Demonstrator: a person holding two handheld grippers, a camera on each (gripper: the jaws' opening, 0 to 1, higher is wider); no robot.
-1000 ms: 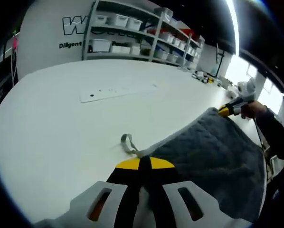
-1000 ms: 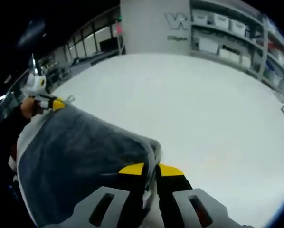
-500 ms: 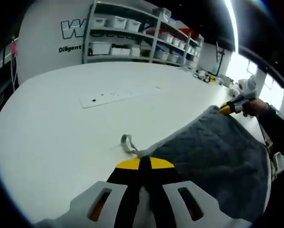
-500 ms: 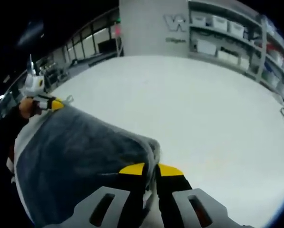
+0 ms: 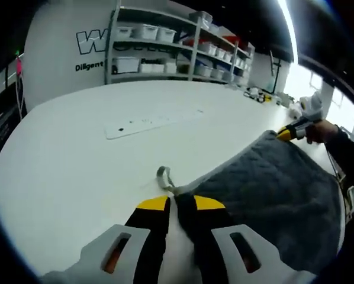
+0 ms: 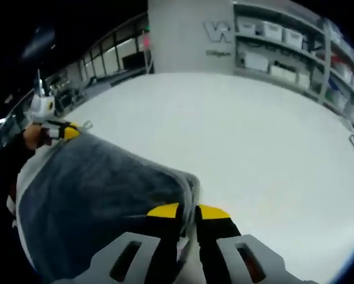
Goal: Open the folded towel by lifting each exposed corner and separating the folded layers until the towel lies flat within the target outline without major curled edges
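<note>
Holding a grey towel stretched between two corners

Gripping one corner each, the two grippers carry the towel [image 5: 272, 183] spread between them above the white worktop [image 5: 76, 154]. In the left gripper view, the left gripper [image 5: 176, 207] has its jaws drawn close together on the towel's near corner, right at the jaw tips, and a small hanging loop [image 5: 164, 176] pokes out just ahead of them. The grey quilted cloth runs off to the right of the jaws, up to the right gripper [image 5: 285, 133] at the far corner, held by a hand [image 5: 322, 131]. In the right gripper view, the right gripper [image 6: 187, 212] likewise has its jaws closed narrow on a corner at their tips, with the towel [image 6: 94, 189] lying away to the left of the jaws toward the left gripper [image 6: 67, 131] at the far end. A flat white strip [image 5: 150, 120] lies on the worktop well ahead of the left jaws, and shelves with bins [image 5: 165, 50] stand beyond it.

The towel looks soft, limp and fairly thick, so it should sag between the two holds and fold back on itself if slackened. It is probably light and not slippery in the jaws. Corners and the hem beside them seem the best places to take hold, pinching a single layer. No target outline can be made out.
</note>
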